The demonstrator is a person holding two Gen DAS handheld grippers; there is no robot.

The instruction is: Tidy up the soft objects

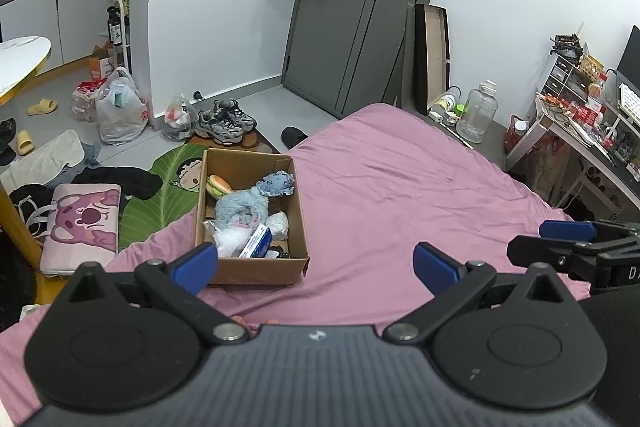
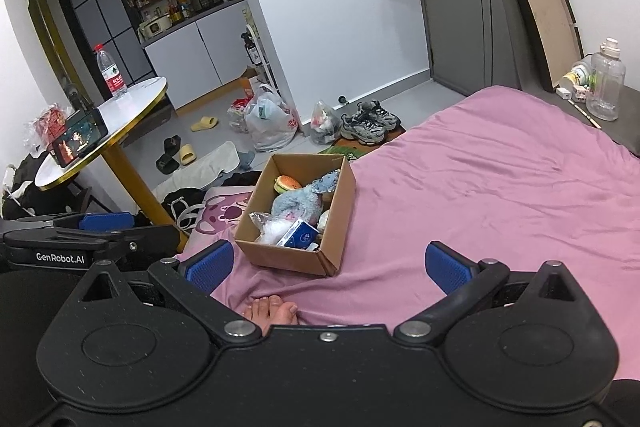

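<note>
An open cardboard box (image 1: 298, 227) sits on the pink bed sheet (image 1: 400, 187) near the bed's left edge; it also shows in the right wrist view (image 2: 336, 227). Inside lie a blue-grey plush toy (image 1: 242, 209), a burger-shaped squishy (image 1: 218, 185), a clear plastic bag (image 1: 230, 239) and a blue-white carton (image 1: 256, 247). My left gripper (image 1: 316, 265) is open and empty, just short of the box. My right gripper (image 2: 328, 265) is open and empty, also short of the box. The right gripper shows at the right edge of the left wrist view (image 1: 560, 241).
A pink cartoon cushion (image 1: 82, 227) and a green leaf rug (image 1: 160, 187) lie on the floor left of the bed. A round white table (image 2: 104, 131) holds a phone and a water bottle. Shoes (image 1: 226, 123), bags, a large clear jug (image 1: 476, 113) and a cluttered desk (image 1: 580, 115) surround the bed. A bare foot (image 2: 274, 311) rests on the sheet.
</note>
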